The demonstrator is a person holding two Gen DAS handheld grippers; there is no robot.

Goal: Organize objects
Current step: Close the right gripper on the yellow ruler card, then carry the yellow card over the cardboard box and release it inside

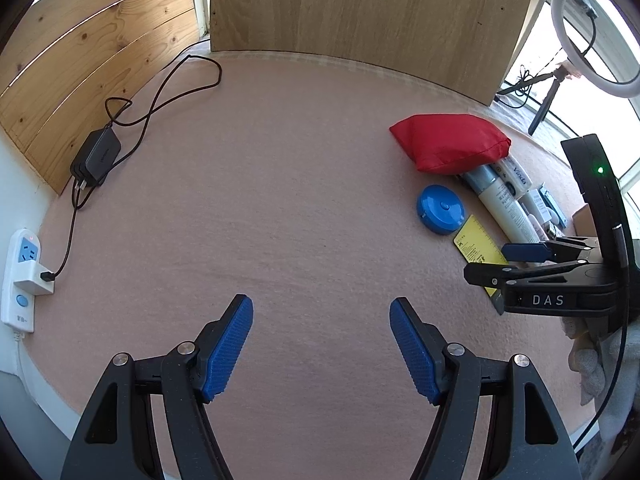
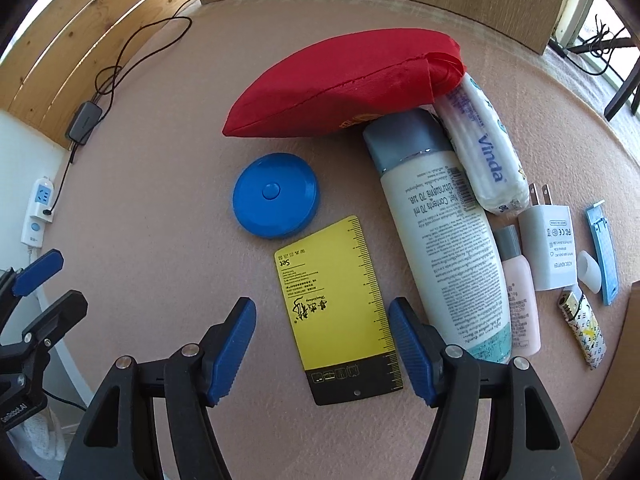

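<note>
Both grippers were spread wide and empty: the left gripper (image 1: 321, 312) over bare mat (image 1: 280, 184), the right gripper (image 2: 322, 314) above the yellow card (image 2: 336, 304). The card lay flat between the blue disc (image 2: 276, 196) and the bottle (image 2: 444, 248).

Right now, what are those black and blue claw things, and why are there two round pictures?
They are two hand-held grippers, each with a camera looking along its fingers. One picture comes from the left gripper, open over bare pink felt table. The other comes from the right gripper, open above a yellow ruler card. Nearby lie a round blue tape measure, a red cloth pouch, a white lotion bottle and a white tissue pack. Neither gripper holds anything.
</note>
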